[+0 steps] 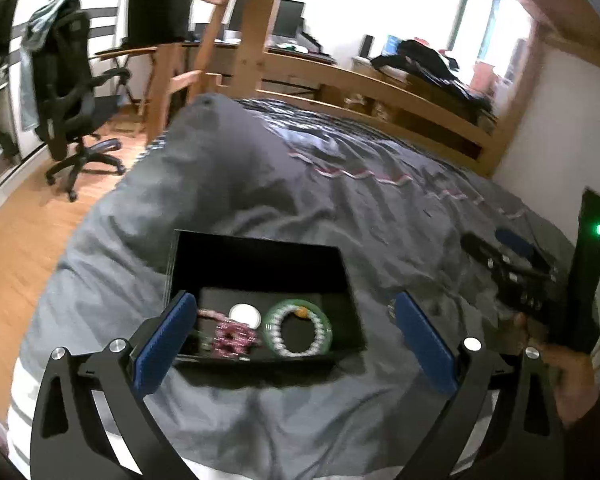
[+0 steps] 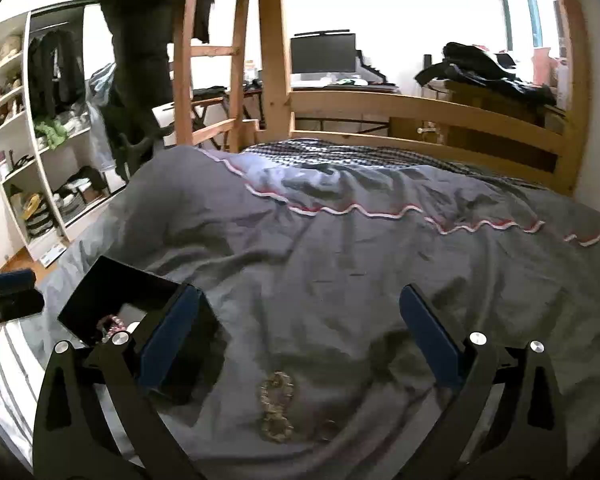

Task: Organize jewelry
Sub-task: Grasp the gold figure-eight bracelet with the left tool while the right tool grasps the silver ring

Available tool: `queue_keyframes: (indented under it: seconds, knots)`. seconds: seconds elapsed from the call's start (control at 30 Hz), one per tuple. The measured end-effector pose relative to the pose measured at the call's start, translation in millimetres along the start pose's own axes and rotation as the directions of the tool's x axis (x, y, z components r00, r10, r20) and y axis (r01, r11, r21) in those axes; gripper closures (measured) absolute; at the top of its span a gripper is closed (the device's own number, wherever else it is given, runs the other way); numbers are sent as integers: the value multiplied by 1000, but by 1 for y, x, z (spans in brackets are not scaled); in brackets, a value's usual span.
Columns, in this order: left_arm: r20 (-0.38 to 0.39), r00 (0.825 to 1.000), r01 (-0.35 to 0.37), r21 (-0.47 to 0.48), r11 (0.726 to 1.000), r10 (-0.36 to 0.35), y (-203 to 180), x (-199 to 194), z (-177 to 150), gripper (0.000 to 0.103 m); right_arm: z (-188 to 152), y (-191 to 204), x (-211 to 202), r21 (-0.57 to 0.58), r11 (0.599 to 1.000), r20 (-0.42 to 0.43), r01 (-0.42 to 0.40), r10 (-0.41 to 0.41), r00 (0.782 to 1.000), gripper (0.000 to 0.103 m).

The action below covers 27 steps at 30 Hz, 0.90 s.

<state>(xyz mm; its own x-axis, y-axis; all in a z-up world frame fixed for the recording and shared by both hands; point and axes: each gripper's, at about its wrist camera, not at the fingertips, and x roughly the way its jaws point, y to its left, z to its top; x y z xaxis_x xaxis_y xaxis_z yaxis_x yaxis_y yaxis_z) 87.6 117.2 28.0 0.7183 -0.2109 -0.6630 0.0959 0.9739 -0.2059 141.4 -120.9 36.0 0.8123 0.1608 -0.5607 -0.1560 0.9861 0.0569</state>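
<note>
Mostly done, it seems: the black box [image 1: 260, 268] on the grey duvet [image 2: 360, 248] already holds a green bangle [image 1: 298, 328], a pink bracelet [image 1: 234, 336] and a white piece [image 1: 245, 315]. One gold chain [image 2: 277, 408] lies on the duvet beside the box, between the spread-wide jaws of the empty right gripper [image 2: 300, 340]. The left gripper [image 1: 296, 340], equally wide and empty, hovers over the box.

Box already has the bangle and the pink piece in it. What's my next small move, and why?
Probably lower the right tongs onto the gold chain. It lies loose on the grey duvet, outside the black box, between and just below the open fingers. Both tongs are empty; the left tongs hover over the box.
</note>
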Motion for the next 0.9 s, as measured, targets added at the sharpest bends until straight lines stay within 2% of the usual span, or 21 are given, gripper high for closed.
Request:
queue_keyframes:
  seconds: [0.17,0.23,0.3,0.37,0.4,0.43,0.47,0.57,0.63,0.67,0.8,0.9]
  knots:
    - [-34,997,68,55,996,-66,-30,13,-10,6,-12,-18,-9,20,1000,-16,-13,13,1000,4]
    - [-51,995,89,76,993,-86,-42,21,-15,6,-24,-24,-12,33,999,-45,-34,36,998,4]
    - [-64,994,100,100,990,-94,-52,29,-20,6,-36,-29,-11,33,998,-84,-56,59,995,9]
    - [-88,991,114,114,987,-105,-62,41,-24,6,-44,-31,-4,5,997,-141,-71,71,987,38]
    - [-96,989,124,114,986,-113,-65,45,-25,11,-48,-31,3,-22,996,-178,-90,84,980,45]
    - [-106,986,137,113,984,-125,-67,49,-26,20,-51,-30,6,-38,992,-196,-117,108,975,56]
    - [-128,982,156,107,982,-142,-70,58,-26,25,-54,-28,10,-58,988,-217,-141,126,968,61]
    - [-158,977,156,92,983,-140,-74,78,-28,34,-63,-21,21,-100,979,-267,-180,148,952,65]
    - [-200,970,160,83,984,-141,-76,93,-31,52,-69,-19,28,-107,975,-300,-196,156,941,66]
    - [-218,965,166,78,983,-146,-78,99,-32,54,-73,-19,35,-109,974,-324,-198,153,934,67]
    - [-230,961,184,104,977,-157,-91,106,-34,53,-90,-30,54,-60,981,-390,-182,145,909,67]
    - [-233,957,205,107,973,-176,-96,108,-34,46,-98,-36,64,-20,982,-430,-189,162,888,67]
